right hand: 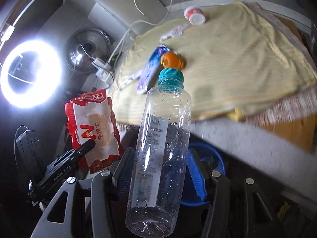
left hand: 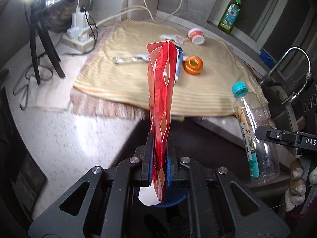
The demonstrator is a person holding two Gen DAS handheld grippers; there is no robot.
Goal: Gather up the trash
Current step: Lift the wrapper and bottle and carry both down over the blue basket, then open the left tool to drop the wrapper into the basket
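Note:
My left gripper [left hand: 160,138] is shut on a red paper snack bag [left hand: 162,91] that stands up edge-on between its pads. The right wrist view shows that bag's red and white face [right hand: 93,127] beside the left gripper [right hand: 89,144]. An empty clear bottle [right hand: 158,138] with a teal cap is clamped in my right gripper [right hand: 160,151]; the same bottle [left hand: 255,130] and gripper [left hand: 263,133] appear at the right of the left wrist view. Under both grippers sits a blue mesh bin [right hand: 210,154] [left hand: 174,198]. On the yellow striped towel [left hand: 138,87] lie a small red and white cup [left hand: 196,35], an orange ring [left hand: 193,64] and wrappers [left hand: 172,38].
A bright ring light [right hand: 29,73] on a tripod [left hand: 43,45] stands at the left beside a power strip [left hand: 79,37] with cables. A steel pot lid [left hand: 61,6] leans at the back. A green soap bottle [left hand: 229,13] and a faucet [left hand: 293,59] are at the right.

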